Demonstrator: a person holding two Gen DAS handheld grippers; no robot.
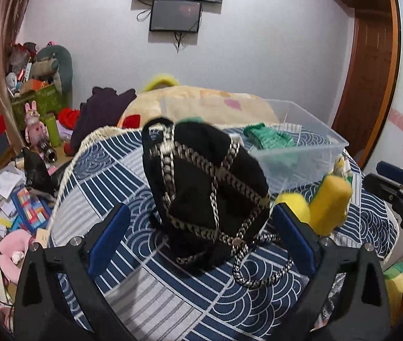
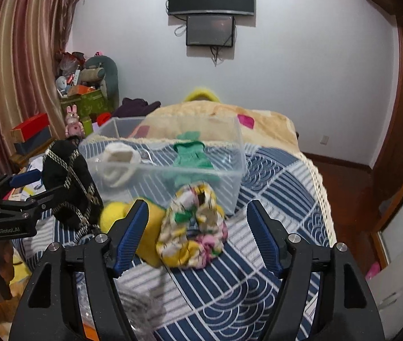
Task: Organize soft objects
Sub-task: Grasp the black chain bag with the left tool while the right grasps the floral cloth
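I am holding the left hand-held gripper (image 1: 200, 228) spread wide around a black chain-trimmed bag (image 1: 205, 182) on the bed (image 1: 150, 307), while the right hand-held gripper (image 2: 198, 234), also apart, is framing a floral cloth bundle (image 2: 194, 227) before the clear bin (image 2: 230, 176).

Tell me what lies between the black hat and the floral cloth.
A yellow plush toy lies between the black hat and the floral cloth, seen in the right wrist view.
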